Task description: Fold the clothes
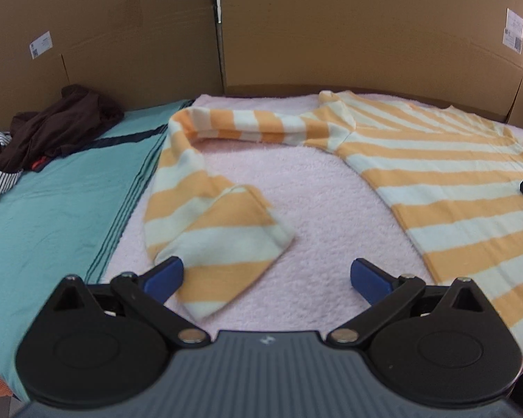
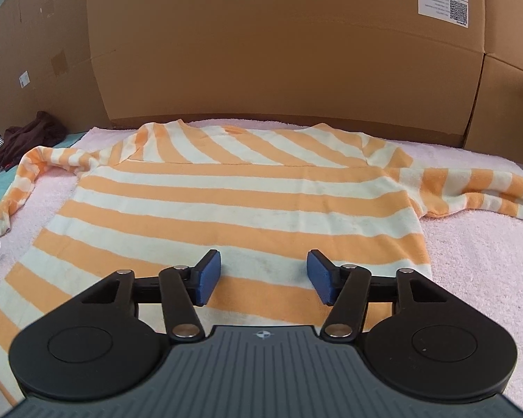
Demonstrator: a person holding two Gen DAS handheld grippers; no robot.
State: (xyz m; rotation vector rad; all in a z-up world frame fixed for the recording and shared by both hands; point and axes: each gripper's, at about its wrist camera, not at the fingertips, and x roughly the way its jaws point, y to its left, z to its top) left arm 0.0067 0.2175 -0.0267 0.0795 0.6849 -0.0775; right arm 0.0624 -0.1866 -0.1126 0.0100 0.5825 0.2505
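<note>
Striped sweater [image 2: 233,188] lies spread flat on the pink towel [image 1: 296,191], sleeves outstretched. Left tongs [image 1: 266,275] gape over the doubled-back cuff [image 1: 223,244]; right tongs [image 2: 264,275] gape above the hem. Risk: a grip that pinches only the top layer would drag the body askew.

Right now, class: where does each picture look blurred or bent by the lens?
Left wrist view: the sleeve cuff near the open left gripper looks soft, and the cardboard boxes bow outward. Right wrist view: the striped sweater is sharper, its stripes curve, and the corners darken.
</note>
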